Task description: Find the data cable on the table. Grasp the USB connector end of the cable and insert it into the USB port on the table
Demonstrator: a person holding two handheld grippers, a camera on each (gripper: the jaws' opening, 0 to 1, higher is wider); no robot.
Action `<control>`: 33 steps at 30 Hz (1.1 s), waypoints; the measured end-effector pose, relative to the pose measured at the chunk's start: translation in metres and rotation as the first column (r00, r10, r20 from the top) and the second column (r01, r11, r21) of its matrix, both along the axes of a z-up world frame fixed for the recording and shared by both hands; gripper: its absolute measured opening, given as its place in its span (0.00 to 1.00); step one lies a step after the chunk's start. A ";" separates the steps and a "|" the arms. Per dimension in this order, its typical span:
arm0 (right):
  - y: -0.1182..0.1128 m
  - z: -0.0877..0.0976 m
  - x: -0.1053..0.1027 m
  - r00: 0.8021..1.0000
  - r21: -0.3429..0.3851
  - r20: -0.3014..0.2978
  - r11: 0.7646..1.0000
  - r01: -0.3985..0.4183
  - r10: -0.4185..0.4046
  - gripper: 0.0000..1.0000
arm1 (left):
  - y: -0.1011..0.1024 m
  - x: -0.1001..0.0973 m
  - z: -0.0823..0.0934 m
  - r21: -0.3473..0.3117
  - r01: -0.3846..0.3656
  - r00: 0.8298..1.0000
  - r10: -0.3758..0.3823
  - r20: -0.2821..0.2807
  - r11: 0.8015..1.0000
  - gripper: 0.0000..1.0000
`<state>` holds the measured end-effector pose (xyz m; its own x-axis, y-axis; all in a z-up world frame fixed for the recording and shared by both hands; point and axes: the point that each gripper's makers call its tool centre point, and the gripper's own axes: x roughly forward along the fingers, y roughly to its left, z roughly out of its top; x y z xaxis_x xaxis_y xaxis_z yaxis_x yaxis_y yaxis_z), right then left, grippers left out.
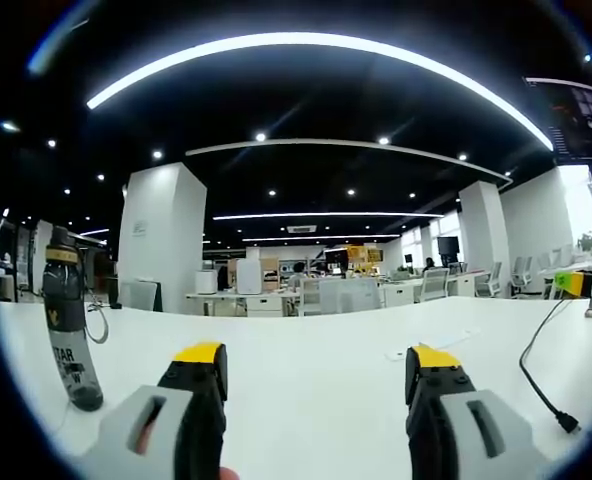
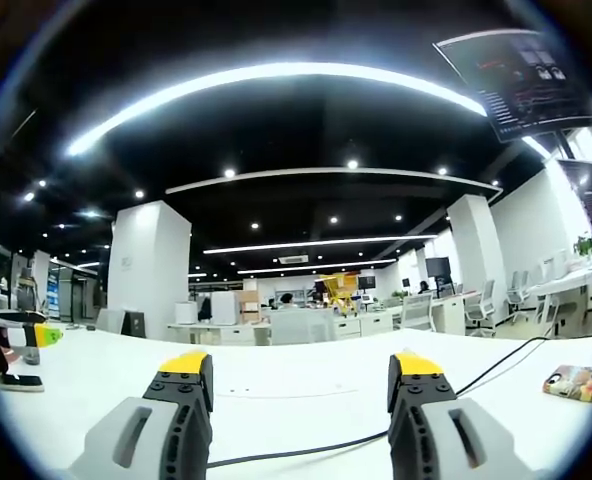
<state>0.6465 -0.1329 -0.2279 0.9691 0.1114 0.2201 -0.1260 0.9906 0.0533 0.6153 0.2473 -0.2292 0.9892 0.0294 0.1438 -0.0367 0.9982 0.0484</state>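
Parted jaws; thin black cable (image 1: pixel 525 362), seemingly plug-tipped

Black data cable (image 1: pixel 523 365), slack on white table (image 1: pixel 306 380)

Bright, even light in left gripper view and right gripper view. Long ceiling light strip (image 1: pixel 316 45) glares white, bowed hard by fisheye. Small downlights (image 1: pixel 261 137) dot dark ceiling. White table (image 1: pixel 306 350) glows, shadows faint. Window (image 1: pixel 581 205) blown out. Centre sharp, edges stretched, smeared.
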 end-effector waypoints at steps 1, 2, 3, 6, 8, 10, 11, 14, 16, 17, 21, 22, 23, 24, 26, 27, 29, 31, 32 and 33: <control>0.000 0.000 0.000 1.000 0.000 0.000 1.000 0.000 0.000 0.71 | 0.000 0.000 0.000 0.000 0.001 1.000 -0.001 0.000 1.000 0.73; 0.000 0.000 0.000 1.000 0.000 0.000 1.000 0.000 0.000 0.71 | -0.001 0.000 0.000 0.001 0.003 1.000 -0.003 0.000 1.000 0.73; 0.000 0.000 0.000 1.000 0.000 0.000 1.000 -0.001 0.001 0.71 | -0.001 0.000 0.000 0.001 0.004 1.000 -0.004 0.000 1.000 0.73; 0.001 0.000 0.000 1.000 -0.001 -0.002 1.000 -0.001 0.001 0.71 | -0.001 -0.001 0.000 0.001 0.003 1.000 -0.003 0.000 1.000 0.73; 0.001 0.000 -0.001 1.000 -0.001 -0.001 1.000 -0.001 0.001 0.71 | 0.000 -0.001 0.001 -0.001 0.001 1.000 -0.001 0.002 1.000 0.73; 0.001 0.000 -0.001 1.000 -0.001 -0.001 1.000 -0.001 0.001 0.71 | 0.001 -0.002 0.001 0.000 -0.002 1.000 0.002 0.002 1.000 0.73; 0.001 0.000 -0.001 1.000 -0.001 -0.002 1.000 -0.001 0.001 0.71 | 0.001 -0.002 0.001 0.001 -0.001 1.000 0.001 0.002 1.000 0.73; 0.001 -0.001 -0.001 1.000 -0.001 -0.006 1.000 -0.001 0.001 0.72 | 0.000 -0.002 0.000 0.001 0.000 1.000 0.000 -0.001 1.000 0.73; 0.000 -0.002 0.000 1.000 0.002 -0.014 1.000 -0.003 0.003 0.72 | 0.000 -0.001 0.000 0.003 0.001 1.000 -0.001 -0.004 1.000 0.73; 0.000 -0.003 0.000 1.000 0.010 -0.019 1.000 -0.008 0.008 0.72 | 0.000 -0.001 -0.001 0.003 0.002 1.000 -0.002 -0.006 1.000 0.73; 0.001 -0.008 0.002 0.998 0.040 -0.047 0.999 -0.036 0.038 0.72 | -0.001 -0.001 -0.001 0.005 0.006 1.000 -0.006 -0.008 1.000 0.73; 0.004 -0.011 0.003 0.996 0.053 -0.062 0.997 -0.054 0.057 0.72 | -0.001 -0.001 -0.001 0.006 0.006 1.000 -0.006 -0.007 1.000 0.73; 0.008 -0.015 0.004 0.993 0.076 -0.083 0.994 -0.083 0.089 0.72 | -0.001 -0.001 -0.001 0.006 0.006 1.000 -0.006 -0.008 1.000 0.73; 0.012 -0.018 0.005 0.987 0.109 -0.100 0.988 -0.112 0.123 0.71 | -0.001 -0.001 -0.001 0.005 0.006 1.000 -0.006 -0.008 1.000 0.73; 0.023 -0.027 0.007 0.965 0.199 -0.140 0.961 -0.191 0.221 0.69 | 0.000 -0.001 -0.001 0.005 0.005 1.000 -0.005 -0.009 1.000 0.73; 0.026 -0.029 0.007 0.957 0.224 -0.150 0.951 -0.211 0.248 0.68 | 0.000 -0.001 -0.001 0.005 0.005 1.000 -0.005 -0.009 1.000 0.73; 0.037 -0.040 0.008 0.927 0.249 -0.198 0.931 -0.267 0.319 0.66 | 0.000 -0.001 -0.001 0.003 0.006 1.000 -0.006 -0.008 1.000 0.73; 0.042 -0.048 0.009 0.915 0.191 -0.239 0.940 -0.283 0.324 0.61 | -0.001 -0.001 -0.001 0.002 0.008 1.000 -0.008 -0.010 1.000 0.73; 0.045 -0.051 0.009 0.909 0.170 -0.255 0.941 -0.294 0.330 0.59 | -0.001 -0.001 -0.001 0.001 0.009 1.000 -0.009 -0.010 1.000 0.73; 0.048 -0.056 0.009 0.899 0.169 -0.280 0.939 -0.299 0.337 0.57 | -0.001 -0.001 -0.001 -0.001 0.010 1.000 -0.010 -0.010 1.000 0.73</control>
